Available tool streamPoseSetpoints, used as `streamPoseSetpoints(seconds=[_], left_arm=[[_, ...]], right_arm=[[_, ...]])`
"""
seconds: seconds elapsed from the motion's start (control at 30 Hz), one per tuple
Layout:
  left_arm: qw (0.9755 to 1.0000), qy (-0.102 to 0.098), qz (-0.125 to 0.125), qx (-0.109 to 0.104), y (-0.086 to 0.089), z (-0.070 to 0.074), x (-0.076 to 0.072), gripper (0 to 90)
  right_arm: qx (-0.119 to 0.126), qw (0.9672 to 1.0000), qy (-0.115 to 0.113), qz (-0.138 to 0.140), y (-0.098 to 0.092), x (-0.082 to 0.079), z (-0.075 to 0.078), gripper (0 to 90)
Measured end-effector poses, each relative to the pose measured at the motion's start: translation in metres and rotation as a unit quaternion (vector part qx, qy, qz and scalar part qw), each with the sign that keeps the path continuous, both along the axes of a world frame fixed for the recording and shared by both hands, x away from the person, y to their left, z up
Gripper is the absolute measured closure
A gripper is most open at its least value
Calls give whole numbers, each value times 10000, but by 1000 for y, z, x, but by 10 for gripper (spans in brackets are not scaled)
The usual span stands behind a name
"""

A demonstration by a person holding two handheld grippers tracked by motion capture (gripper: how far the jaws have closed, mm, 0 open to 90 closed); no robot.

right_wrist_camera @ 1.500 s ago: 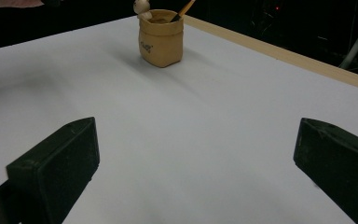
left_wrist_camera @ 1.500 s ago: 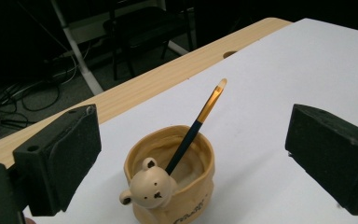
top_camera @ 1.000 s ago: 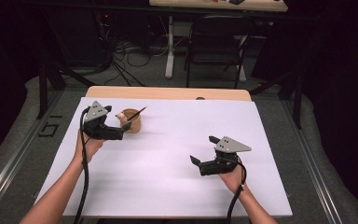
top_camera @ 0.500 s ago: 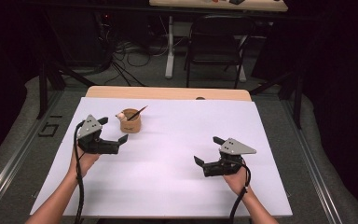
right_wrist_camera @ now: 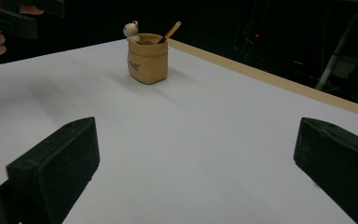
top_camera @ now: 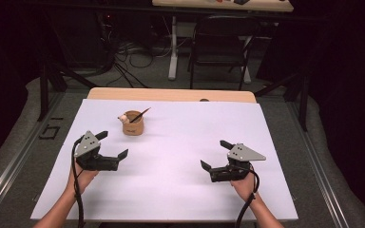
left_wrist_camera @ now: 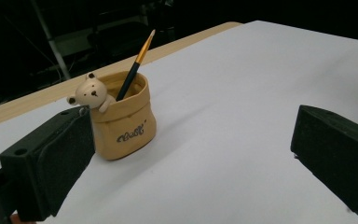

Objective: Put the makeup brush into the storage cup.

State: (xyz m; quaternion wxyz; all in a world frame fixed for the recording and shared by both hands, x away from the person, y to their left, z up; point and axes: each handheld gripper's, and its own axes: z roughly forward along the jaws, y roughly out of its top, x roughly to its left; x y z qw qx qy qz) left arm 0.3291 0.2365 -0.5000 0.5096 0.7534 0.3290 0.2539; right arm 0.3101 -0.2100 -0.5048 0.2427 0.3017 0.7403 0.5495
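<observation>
Two grippers are held over the sheet, a left gripper (top_camera: 111, 145) and a right gripper (top_camera: 215, 155), each with two black jaws standing wide apart; two hands hold them, one left hand (top_camera: 81, 176) and one right hand (top_camera: 244, 184); one tan pen holder (top_camera: 133, 123) stands on the sheet, with one small bear figure (left_wrist_camera: 87, 94) at its rim and one brush (left_wrist_camera: 135, 66) leaning inside it; one white sheet (top_camera: 180, 171) covers one wooden table (top_camera: 171, 94); one dark chair (top_camera: 217, 45) stands behind the table
</observation>
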Motion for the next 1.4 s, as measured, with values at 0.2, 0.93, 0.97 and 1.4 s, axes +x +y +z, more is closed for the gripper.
streamPoseSetpoints(seconds=[0.2,0.93,0.97,1.4], left_arm=[[9999,-112,35,-21,6,-4,-11,0],[9996,-269,84,91,20,-24,-48,0],[9995,-280,93,97,21,-25,-49,0],[9992,-352,138,92,29,-30,-63,0]], right_arm=[[28,10000,-39,22,-3,-4,-1,0],[-86,9999,-105,31,-14,-21,-7,0],[-90,9999,-118,22,-14,-22,-8,0],[-128,9997,-177,-62,-22,-31,-9,0]])
